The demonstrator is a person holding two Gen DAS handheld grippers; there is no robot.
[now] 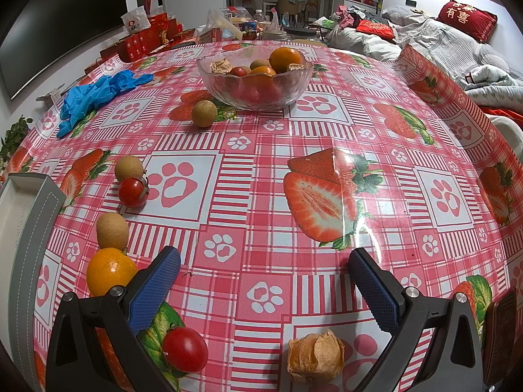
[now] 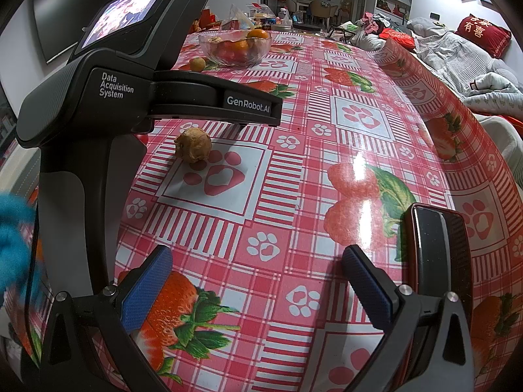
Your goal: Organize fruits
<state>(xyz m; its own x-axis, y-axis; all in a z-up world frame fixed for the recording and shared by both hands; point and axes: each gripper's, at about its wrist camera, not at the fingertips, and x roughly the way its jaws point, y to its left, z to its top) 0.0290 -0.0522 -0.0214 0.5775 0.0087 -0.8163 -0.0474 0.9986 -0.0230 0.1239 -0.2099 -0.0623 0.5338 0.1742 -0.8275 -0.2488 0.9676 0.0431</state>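
The worktop (image 1: 294,137) fills both views, covered by a glossy red-and-white checked plastic cloth printed with strawberries and paw marks.

One glass bowl (image 1: 255,94), clear, ribbed and scallop-rimmed, stands at the upper centre of the left wrist view. It holds a mixed pile: at least two oranges, red tomatoes, brownish round fruits and papery husked fruits; an exact count inside cannot be made.

One crumpled blue glove heap (image 1: 94,94) lies at upper left, well apart from the bowl.

The left gripper (image 1: 264,290) is at the bottom of its frame, its blue textured fingers (image 1: 153,290) spread wide, holding nothing. The right gripper (image 2: 258,287) is likewise wide apart and empty, over bare cloth. The left device's black body (image 2: 108,94) crosses the upper left of the right wrist view.

Loose fruit on the cloth, counted in the left wrist view:
- One orange (image 1: 109,271), smooth and glossy, lower left, just beside the left finger.
- Two red tomatoes: one (image 1: 132,192) at mid left, one (image 1: 184,349) at the bottom between the fingers.
- Three tan, matt, round fruits: one (image 1: 204,114) near the bowl, one (image 1: 128,168) touching the upper tomato, one (image 1: 112,230) just above the orange.
- One husked fruit (image 1: 315,357), dry, papery and orange-tan, at bottom centre.
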